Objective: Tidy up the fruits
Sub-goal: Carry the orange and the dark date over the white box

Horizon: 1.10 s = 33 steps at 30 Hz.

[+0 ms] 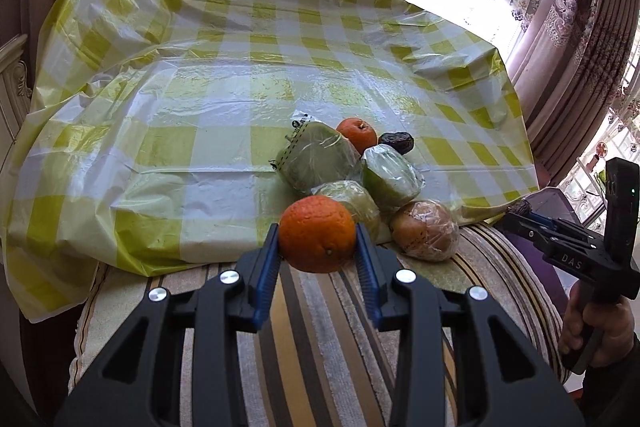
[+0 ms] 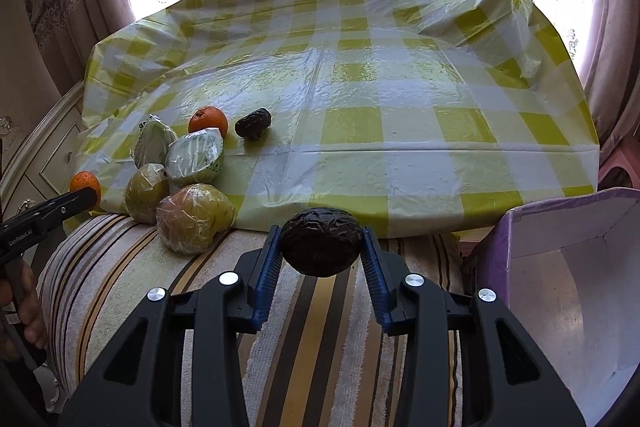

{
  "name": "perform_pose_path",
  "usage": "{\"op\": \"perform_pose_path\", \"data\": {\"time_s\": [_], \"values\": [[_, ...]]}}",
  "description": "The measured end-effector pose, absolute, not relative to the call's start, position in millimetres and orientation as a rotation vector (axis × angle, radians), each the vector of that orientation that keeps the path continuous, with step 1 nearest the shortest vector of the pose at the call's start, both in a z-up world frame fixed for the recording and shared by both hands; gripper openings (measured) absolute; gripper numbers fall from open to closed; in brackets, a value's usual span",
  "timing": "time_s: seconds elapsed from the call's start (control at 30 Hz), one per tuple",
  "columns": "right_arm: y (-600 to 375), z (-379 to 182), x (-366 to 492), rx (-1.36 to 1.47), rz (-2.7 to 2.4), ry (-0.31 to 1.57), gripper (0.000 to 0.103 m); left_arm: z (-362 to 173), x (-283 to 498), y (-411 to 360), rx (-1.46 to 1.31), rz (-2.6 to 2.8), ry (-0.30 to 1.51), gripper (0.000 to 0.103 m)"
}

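Striped cloth (image 2: 320, 311) covers the near part of the bench, and a yellow-checked plastic sheet (image 2: 400, 131) covers the rest up to the bright windows and curtains (image 1: 568, 27).

Nearest, the right gripper (image 2: 321, 247) has its jaws pinching a dark wrinkled fruit (image 2: 320, 242) above the striped cloth; the fruit's long axis runs crosswise, from one pad to the other. Just to its right stands an open purple box (image 2: 560, 267), its white inside showing.

The left gripper (image 1: 317, 235) has its jaws pinching an orange (image 1: 317, 233) at the near edge of the sheet, its navel turned down and toward the camera.

Just beyond lies the pile: four fruits in clear wrap, touching one another. A brownish-yellow one (image 2: 194, 219) sits on the striped cloth at the sheet's edge, a green one (image 2: 145, 193) beside it, and two more green ones (image 2: 195, 158) (image 2: 153, 143) behind. Past them rest a second orange (image 2: 208, 121) and a second dark fruit (image 2: 253, 123), near each other but apart, the dark one lying lengthwise up to the right.

Counted: two oranges, two dark fruits, four wrapped fruits. Right of the pile and behind it, the sheet lies wide and bare, its far corners rumpled.
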State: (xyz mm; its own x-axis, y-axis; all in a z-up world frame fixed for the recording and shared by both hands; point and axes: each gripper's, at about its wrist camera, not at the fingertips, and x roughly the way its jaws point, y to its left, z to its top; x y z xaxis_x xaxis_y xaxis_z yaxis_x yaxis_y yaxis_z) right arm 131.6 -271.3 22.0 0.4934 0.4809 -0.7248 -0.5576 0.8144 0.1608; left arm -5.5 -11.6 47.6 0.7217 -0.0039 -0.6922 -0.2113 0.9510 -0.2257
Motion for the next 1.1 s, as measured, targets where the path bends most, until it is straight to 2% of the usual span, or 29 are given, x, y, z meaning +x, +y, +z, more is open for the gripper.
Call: {"op": "perform_pose_path", "data": {"time_s": [0.37,1.1], "values": [[-325,28,140,-0.033,0.550,0.832,0.039,54,31,-85,-0.218,-0.050,0.776,0.036],[-438,16,176,0.060,0.268,0.835,0.039,32,123,-263,-0.023,-0.398,0.860,0.036]]}}
